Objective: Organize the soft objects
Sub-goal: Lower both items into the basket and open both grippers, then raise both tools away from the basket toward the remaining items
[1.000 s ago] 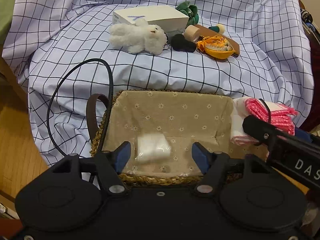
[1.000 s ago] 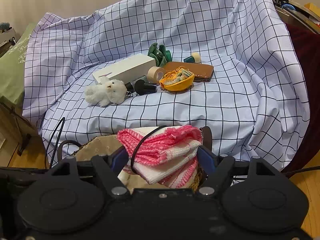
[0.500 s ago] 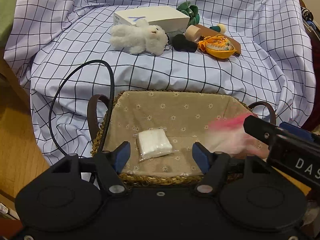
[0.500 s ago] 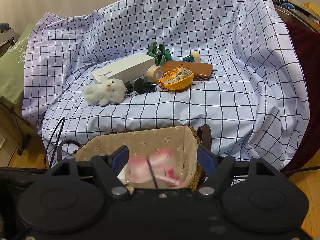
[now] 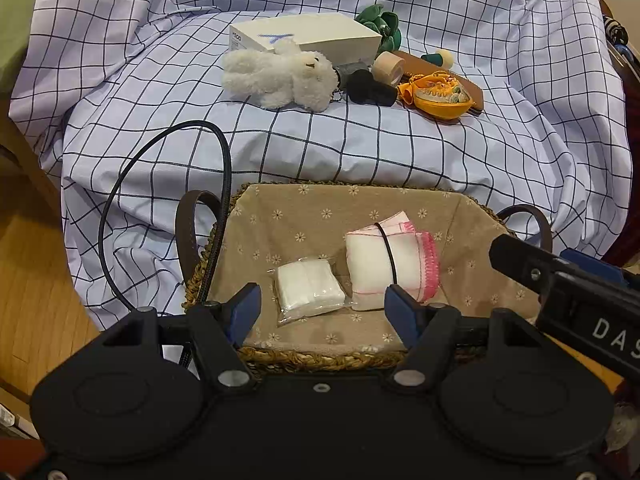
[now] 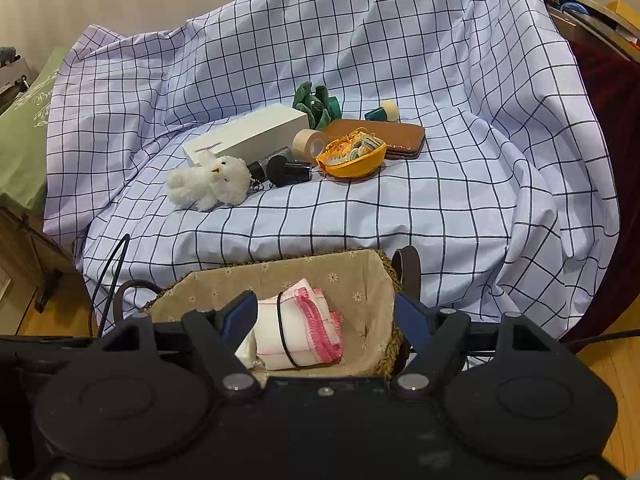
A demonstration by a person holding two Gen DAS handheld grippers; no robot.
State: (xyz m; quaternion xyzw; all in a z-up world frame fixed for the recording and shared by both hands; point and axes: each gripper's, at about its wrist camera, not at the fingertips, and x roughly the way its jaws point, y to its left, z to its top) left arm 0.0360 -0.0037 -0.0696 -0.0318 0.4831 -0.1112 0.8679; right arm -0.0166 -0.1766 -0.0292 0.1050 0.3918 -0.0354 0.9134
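Left wrist view: the left gripper (image 5: 322,306) hangs half open and empty over the basket (image 5: 320,358) — the white plush toy (image 5: 280,76) lies far ahead, lengthwise across

Right wrist view: the right gripper (image 6: 326,318), also half open and empty, sees it ahead-left (image 6: 208,182), no nearer

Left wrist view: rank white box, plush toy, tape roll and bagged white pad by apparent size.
1. White box
2. Plush toy, close to the box, so unsure
3. Bagged white pad, nearer the camera, so flattered
4. Tape roll
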